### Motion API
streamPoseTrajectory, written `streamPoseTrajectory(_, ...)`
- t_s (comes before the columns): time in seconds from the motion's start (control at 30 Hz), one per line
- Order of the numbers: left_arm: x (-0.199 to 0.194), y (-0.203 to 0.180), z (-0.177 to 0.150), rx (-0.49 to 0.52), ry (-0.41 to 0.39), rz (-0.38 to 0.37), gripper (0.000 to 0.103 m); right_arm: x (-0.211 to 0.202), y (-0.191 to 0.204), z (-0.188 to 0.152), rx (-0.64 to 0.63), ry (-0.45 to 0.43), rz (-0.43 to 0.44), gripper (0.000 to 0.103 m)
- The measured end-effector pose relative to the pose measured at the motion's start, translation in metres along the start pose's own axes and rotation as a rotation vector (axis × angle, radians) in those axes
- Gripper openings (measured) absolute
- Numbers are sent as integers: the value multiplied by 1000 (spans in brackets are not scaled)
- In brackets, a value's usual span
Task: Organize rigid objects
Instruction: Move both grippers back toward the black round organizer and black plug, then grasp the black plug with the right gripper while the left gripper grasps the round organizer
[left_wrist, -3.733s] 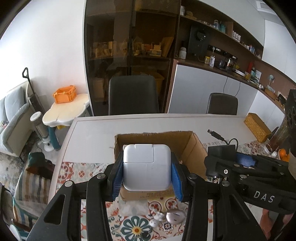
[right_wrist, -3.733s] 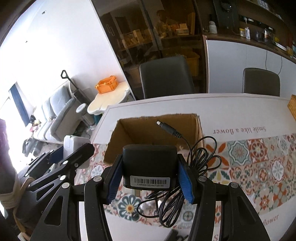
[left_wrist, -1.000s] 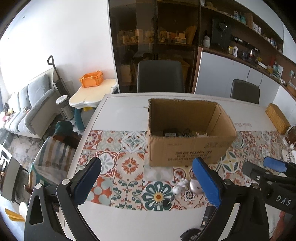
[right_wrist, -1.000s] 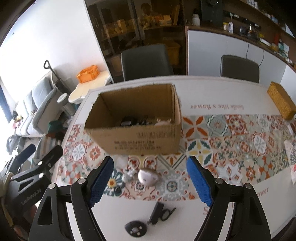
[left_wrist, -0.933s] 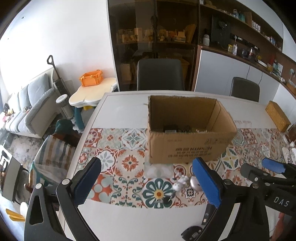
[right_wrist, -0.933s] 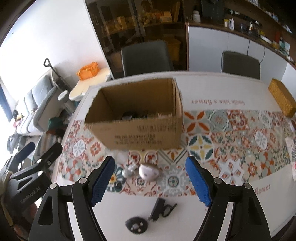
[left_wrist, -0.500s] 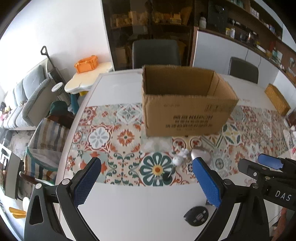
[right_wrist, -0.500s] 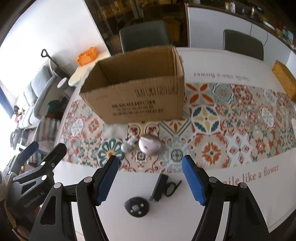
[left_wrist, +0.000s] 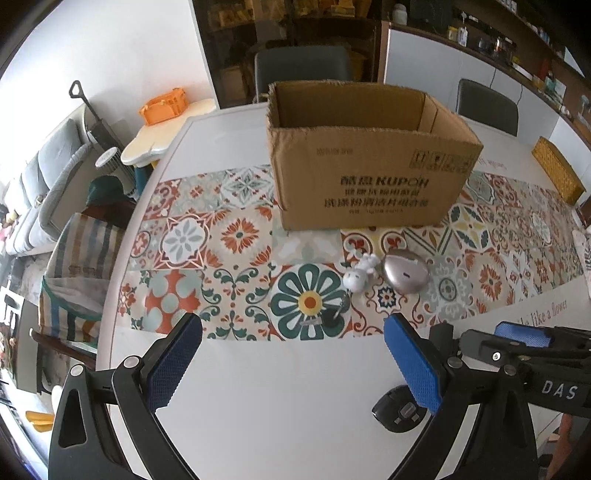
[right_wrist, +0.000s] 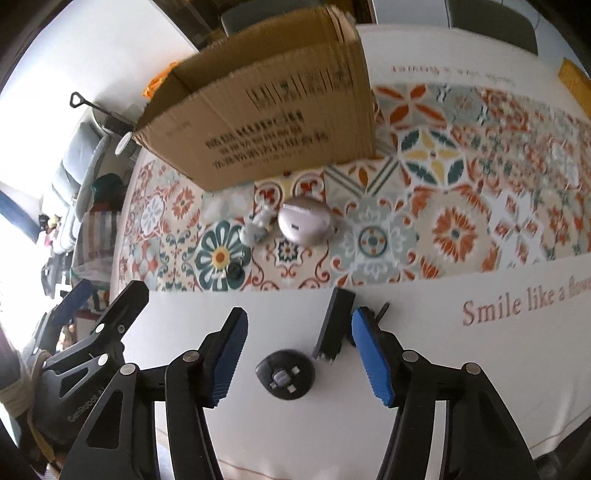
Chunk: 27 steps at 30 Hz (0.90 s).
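Observation:
An open cardboard box (left_wrist: 369, 177) stands on the patterned runner; it also shows in the right wrist view (right_wrist: 266, 122). In front of it lie a silver egg-shaped case (left_wrist: 405, 275) (right_wrist: 304, 225), a small white figure (left_wrist: 360, 275) (right_wrist: 256, 229) and a small black keyring piece (left_wrist: 332, 314) (right_wrist: 234, 272). Nearer, on bare white table, lie a round black device (right_wrist: 285, 378) (left_wrist: 400, 408) and a black rectangular clip (right_wrist: 334, 325). My right gripper (right_wrist: 297, 347) is open just above these two. My left gripper (left_wrist: 291, 354) is open and empty over the white table.
A woven yellow box (left_wrist: 557, 173) sits at the table's far right. Dark chairs (left_wrist: 303, 70) stand behind the table. A small cream side table with an orange basket (left_wrist: 162, 107) and a sofa are to the left, beyond the table edge.
Both grippers let go of the white and black chargers, which now lie in the box. Both have pulled back and down; the right one now hovers over the black items.

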<state>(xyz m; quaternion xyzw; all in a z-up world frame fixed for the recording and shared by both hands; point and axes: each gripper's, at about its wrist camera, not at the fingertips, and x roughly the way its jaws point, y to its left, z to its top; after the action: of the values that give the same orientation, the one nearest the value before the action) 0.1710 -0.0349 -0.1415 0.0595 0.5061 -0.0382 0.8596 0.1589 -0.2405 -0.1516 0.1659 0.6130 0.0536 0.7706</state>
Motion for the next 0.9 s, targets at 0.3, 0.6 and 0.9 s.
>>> streamPoseTrajectory(0.3,20,-4,-10,5,54,12,101,30,-10,-7,38,107,16,51)
streamPoseTrajectory(0.6,46,-7,-21,13,116,22,100,57,-18,-7,59,163,-14,48)
streamPoseTrajectory(0.9,60,-10,-23,9,149,20,100,81,-22,-4,77,198,-42,46)
